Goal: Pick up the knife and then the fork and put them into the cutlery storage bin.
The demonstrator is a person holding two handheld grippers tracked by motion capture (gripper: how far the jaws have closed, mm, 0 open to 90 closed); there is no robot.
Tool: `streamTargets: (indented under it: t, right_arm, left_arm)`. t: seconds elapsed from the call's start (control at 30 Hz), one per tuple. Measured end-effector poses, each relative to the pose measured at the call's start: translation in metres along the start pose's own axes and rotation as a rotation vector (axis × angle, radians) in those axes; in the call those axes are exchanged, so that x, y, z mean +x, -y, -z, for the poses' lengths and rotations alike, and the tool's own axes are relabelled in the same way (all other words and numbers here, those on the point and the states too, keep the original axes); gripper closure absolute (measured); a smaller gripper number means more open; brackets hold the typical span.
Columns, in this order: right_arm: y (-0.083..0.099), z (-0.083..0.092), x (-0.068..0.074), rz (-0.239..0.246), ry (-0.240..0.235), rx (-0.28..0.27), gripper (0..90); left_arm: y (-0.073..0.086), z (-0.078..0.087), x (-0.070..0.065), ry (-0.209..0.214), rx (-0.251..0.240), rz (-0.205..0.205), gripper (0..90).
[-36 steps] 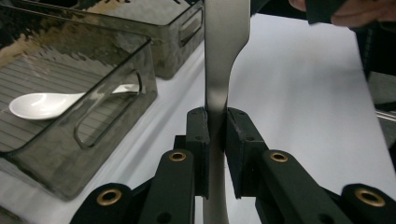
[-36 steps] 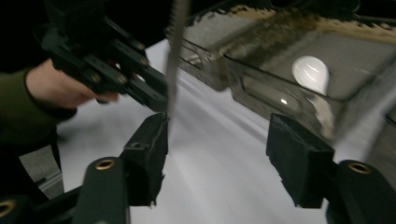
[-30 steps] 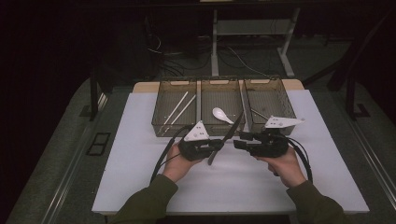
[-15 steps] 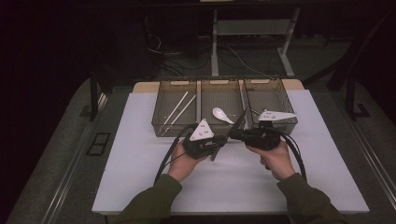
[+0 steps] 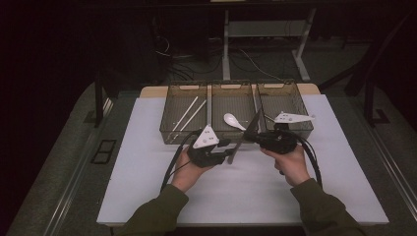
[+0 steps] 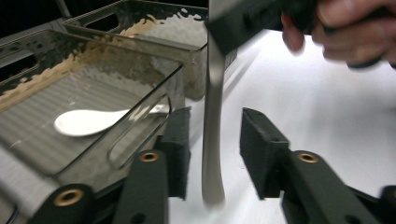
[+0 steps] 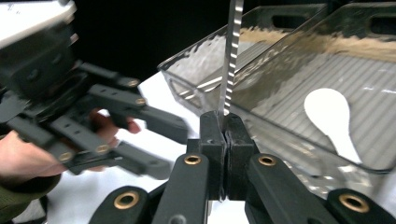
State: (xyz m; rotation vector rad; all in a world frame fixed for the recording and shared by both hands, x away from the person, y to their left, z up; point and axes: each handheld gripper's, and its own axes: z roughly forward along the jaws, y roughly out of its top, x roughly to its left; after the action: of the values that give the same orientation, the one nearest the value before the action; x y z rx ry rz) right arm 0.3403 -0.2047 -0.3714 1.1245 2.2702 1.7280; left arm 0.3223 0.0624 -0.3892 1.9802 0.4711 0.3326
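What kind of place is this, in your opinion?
Probably a lab or recording workspace, not a kitchen: a white table in a dark room, loose cables on the floor behind, and a clear three-bin tray set out for sorting cutlery.

Dim surroundings, lit table [image 5: 147,162], perhaps slight motion blur.

A silver serrated metal knife [image 7: 232,56], a glossy white ceramic spoon [image 6: 88,122], smoky translucent ribbed plastic trays [image 5: 196,129], black gripper jaws with brass-coloured pivots, and a white tabletop [image 5: 147,167] are shown.
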Motion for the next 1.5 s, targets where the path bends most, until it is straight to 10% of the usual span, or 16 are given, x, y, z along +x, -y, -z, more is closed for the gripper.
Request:
streamTargets:
  t: [0.87, 1.27, 1.5]
  right_arm:
    - [-0.065, 0.087, -0.073, -0.044, 0.317, -0.137, 88.2]
    - [-0.049, 0.056, -0.112, -0.150, 0.359, 0.029, 88.2]
    - [-0.045, 0.043, -0.126, -0.189, 0.361, 0.029, 87.9]
  left_arm:
    - [0.072, 0.085, 0.010, 0.002, 0.072, 0.129, 15.0]
    - [0.079, 0.077, 0.011, 0.023, 0.111, 0.155, 1.5]
    - [0.080, 0.074, 0.012, 0.036, 0.122, 0.152, 0.0]
